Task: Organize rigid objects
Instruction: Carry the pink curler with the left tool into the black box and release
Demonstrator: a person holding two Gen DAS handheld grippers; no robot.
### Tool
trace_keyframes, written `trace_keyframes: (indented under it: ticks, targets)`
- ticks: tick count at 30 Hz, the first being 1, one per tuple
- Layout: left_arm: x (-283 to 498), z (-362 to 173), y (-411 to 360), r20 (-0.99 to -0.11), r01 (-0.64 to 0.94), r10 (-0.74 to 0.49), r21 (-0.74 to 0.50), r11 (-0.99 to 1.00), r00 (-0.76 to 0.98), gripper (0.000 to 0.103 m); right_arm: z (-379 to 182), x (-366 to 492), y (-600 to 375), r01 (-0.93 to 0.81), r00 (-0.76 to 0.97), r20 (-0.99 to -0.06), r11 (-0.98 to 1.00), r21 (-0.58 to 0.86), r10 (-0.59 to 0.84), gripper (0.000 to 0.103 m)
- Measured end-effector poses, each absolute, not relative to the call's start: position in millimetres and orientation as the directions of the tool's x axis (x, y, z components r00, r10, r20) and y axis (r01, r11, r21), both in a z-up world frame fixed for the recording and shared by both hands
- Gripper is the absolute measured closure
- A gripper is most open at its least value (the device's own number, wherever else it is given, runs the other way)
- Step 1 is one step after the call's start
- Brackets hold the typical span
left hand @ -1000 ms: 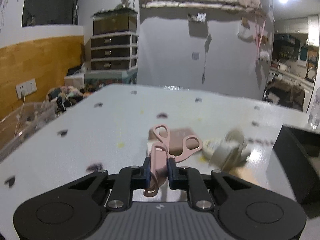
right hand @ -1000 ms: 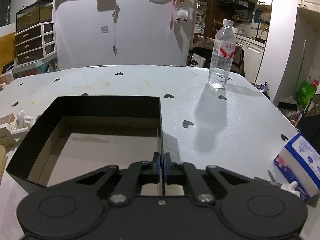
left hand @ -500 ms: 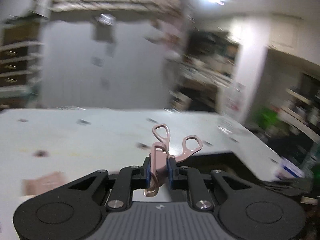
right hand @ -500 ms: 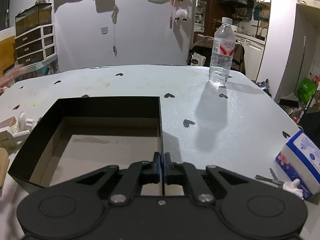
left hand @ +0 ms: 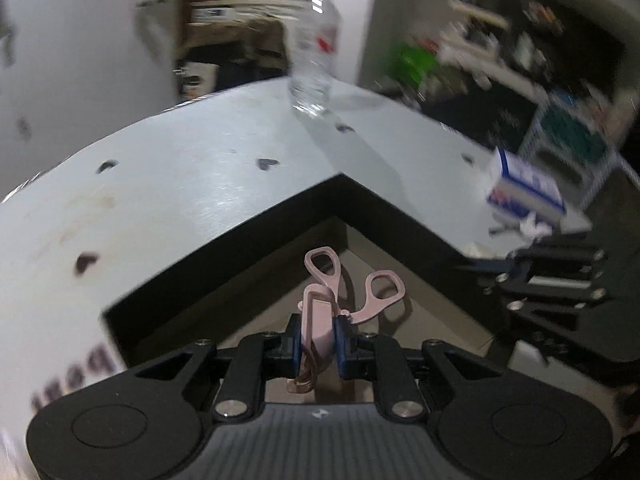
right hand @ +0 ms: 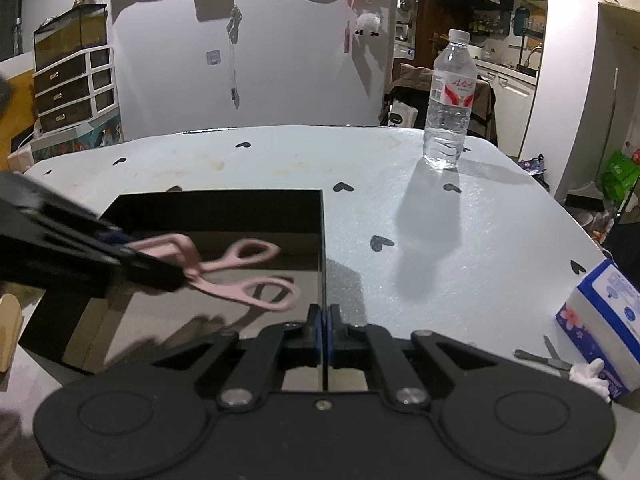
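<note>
My left gripper (left hand: pixel 318 340) pinches a pink eyelash curler (left hand: pixel 320 316), its two finger loops pointing ahead of my fingers, held in the air over the open black box (left hand: pixel 400 224). My right gripper (right hand: pixel 323 330) is pressed together on the box's thin right wall, which runs straight ahead from between my fingers.

Ahead and to the right of my right gripper, a water bottle (right hand: pixel 450 100) stands on the white table (right hand: pixel 460 232), well apart from the box. Far right lies a blue tissue pack (right hand: pixel 604 320), with small metal scissors (right hand: pixel 540 356) and a white scrap just beside it.

The left view is motion-blurred, so the room behind is hard to make out. The curler's clamp end is hidden between my left fingers. A wooden piece (right hand: pixel 10 330) at the right view's left edge is cut off.
</note>
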State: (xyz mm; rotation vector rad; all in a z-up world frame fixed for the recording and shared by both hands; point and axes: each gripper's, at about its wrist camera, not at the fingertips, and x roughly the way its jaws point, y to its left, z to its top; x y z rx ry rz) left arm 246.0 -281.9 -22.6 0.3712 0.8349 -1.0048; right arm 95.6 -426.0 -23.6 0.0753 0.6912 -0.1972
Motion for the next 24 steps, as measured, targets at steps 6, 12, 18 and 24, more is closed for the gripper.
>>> trace_keyframes:
  ticks: [6, 12, 18, 24]
  targets:
    - [268, -28, -302, -0.787, 0.909, -0.568, -0.021, 0.416, 0.242, 0.084, -24, 97, -426, 0.199, 0.748, -0.647, 0.980, 0.002, -0.150, 0.100]
    - [277, -40, -308, -0.815, 0.903, -0.513, 0.028, 0.429, 0.269, 0.075, -24, 97, -426, 0.198, 0.744, -0.651, 0.980, 0.000, -0.150, 0.100]
    - [277, -48, -309, -0.819, 0.883, -0.483, 0.060, 0.466, 0.310, 0.065, -25, 97, -426, 0.197, 0.743, -0.653, 0.980, 0.003, -0.148, 0.100]
    - [271, -45, -307, -0.821, 0.853, -0.435, 0.114, 0.510, 0.370, 0.055, -25, 98, -426, 0.196, 0.742, -0.655, 0.981, 0.003, -0.147, 0.100]
